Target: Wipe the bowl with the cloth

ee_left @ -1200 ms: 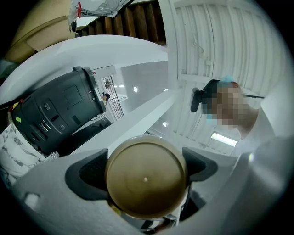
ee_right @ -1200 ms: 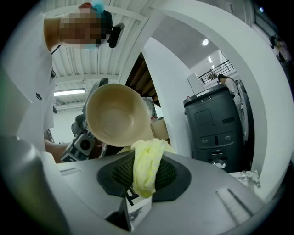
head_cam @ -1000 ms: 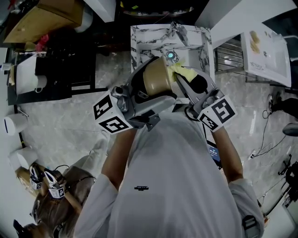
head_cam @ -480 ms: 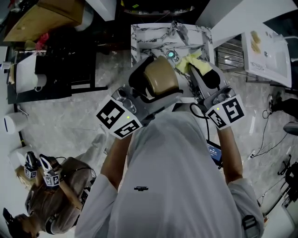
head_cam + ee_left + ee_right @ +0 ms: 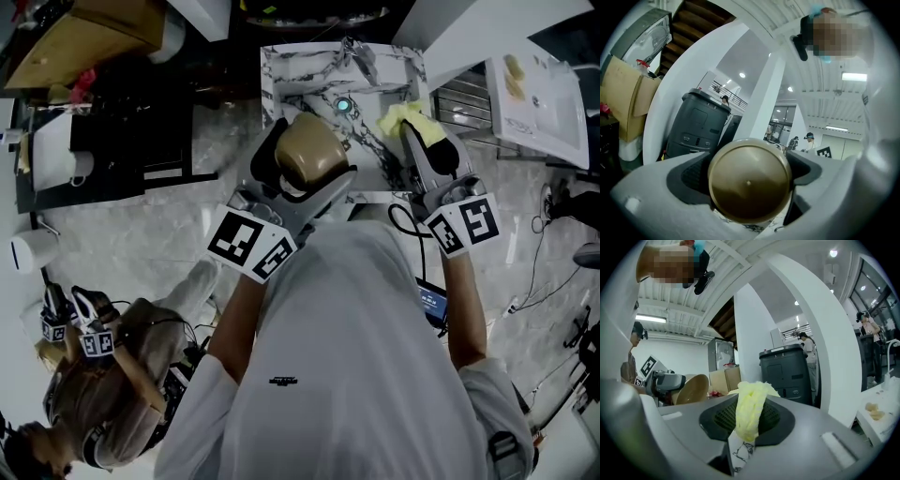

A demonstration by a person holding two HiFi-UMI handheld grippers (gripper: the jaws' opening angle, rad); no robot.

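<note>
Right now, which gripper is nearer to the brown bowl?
Left. The left gripper has its jaws shut on the bowl; the right gripper, holding the yellow cloth, stands apart from it, to its right.

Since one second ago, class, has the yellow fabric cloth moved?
Yes. The yellow fabric cloth went rightward, away from the small blue light and off the round brown bowl.

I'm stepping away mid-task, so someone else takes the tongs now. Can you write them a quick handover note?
Left tongs: shut on the bowl, held on its side.
Right tongs: shut on the yellow cloth.
Bowl and cloth are apart, by the marbled table.
Done: both picked up.
Left: can't tell if the bowl is wiped; check, then wipe if needed.
</note>
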